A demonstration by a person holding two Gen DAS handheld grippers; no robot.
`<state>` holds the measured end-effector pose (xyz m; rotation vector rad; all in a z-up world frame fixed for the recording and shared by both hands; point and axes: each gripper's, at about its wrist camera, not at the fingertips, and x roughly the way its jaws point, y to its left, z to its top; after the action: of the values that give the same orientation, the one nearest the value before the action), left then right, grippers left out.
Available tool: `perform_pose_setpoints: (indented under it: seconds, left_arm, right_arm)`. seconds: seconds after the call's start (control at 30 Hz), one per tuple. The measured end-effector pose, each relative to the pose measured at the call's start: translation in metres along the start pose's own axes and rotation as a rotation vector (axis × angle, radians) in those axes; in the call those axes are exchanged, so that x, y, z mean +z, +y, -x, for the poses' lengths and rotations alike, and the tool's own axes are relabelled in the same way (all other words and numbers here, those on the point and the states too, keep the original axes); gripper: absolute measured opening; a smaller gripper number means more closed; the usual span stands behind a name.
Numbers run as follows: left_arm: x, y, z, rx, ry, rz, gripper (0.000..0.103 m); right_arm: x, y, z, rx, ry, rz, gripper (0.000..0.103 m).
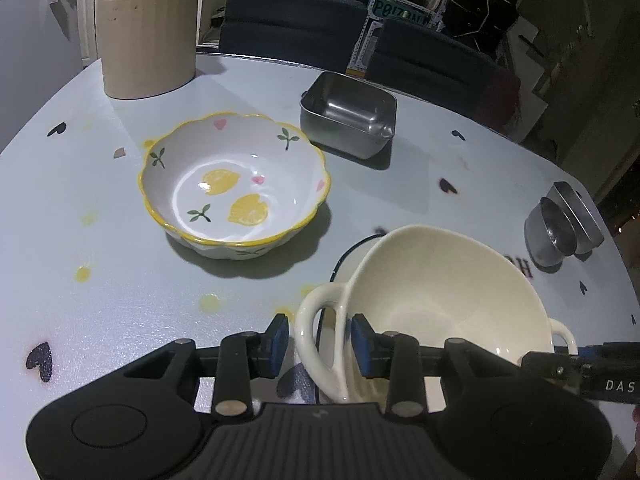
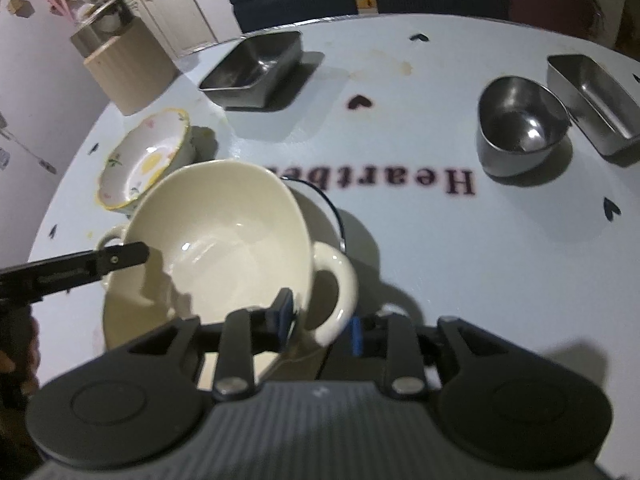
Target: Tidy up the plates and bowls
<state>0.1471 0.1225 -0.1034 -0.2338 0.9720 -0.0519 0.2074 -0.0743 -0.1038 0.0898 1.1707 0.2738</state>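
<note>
Straddling opposite loop handles of tilted cream bowl [image 1: 440, 300] above blue-rimmed plate [image 1: 352, 252] near counter's [image 1: 120, 312] front edge: left tool [image 1: 320, 344], right tool [image 2: 322, 322], pads parted, gripping nothing.

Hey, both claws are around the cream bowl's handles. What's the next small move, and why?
Probably draw the left claw and right claw straight back. The cream bowl already seems to sit on the blue-rimmed plate, and each claw stands open around a handle, pads not pressing, so there is nothing left to hold.
</note>
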Motion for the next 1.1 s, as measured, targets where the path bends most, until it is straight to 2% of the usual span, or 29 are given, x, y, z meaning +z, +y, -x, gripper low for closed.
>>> perform_pose_setpoints:
  seconds: [0.9, 0.97, 1.03, 1.07, 1.1]
  left_arm:
    - [-0.004, -0.005, 0.003, 0.030, 0.050, -0.050, 0.038]
    - [-0.004, -0.006, 0.004, 0.036, 0.056, -0.050, 0.043]
    - [-0.004, -0.005, 0.005, 0.038, 0.060, -0.049, 0.063]
    - [-0.005, -0.005, 0.006, 0.035, 0.056, -0.048, 0.070]
    - [-0.005, -0.006, 0.007, 0.032, 0.049, -0.048, 0.083]
  right_arm:
    - [-0.005, -0.009, 0.002, 0.028, -0.012, -0.008, 0.044]
    - [-0.005, -0.010, 0.002, 0.029, -0.013, -0.008, 0.046]
    - [-0.006, -0.011, 0.002, 0.036, -0.018, -0.007, 0.047]
    - [-0.007, -0.011, 0.001, 0.036, -0.020, -0.007, 0.051]
    - [-0.008, -0.012, 0.001, 0.031, -0.024, -0.010, 0.054]
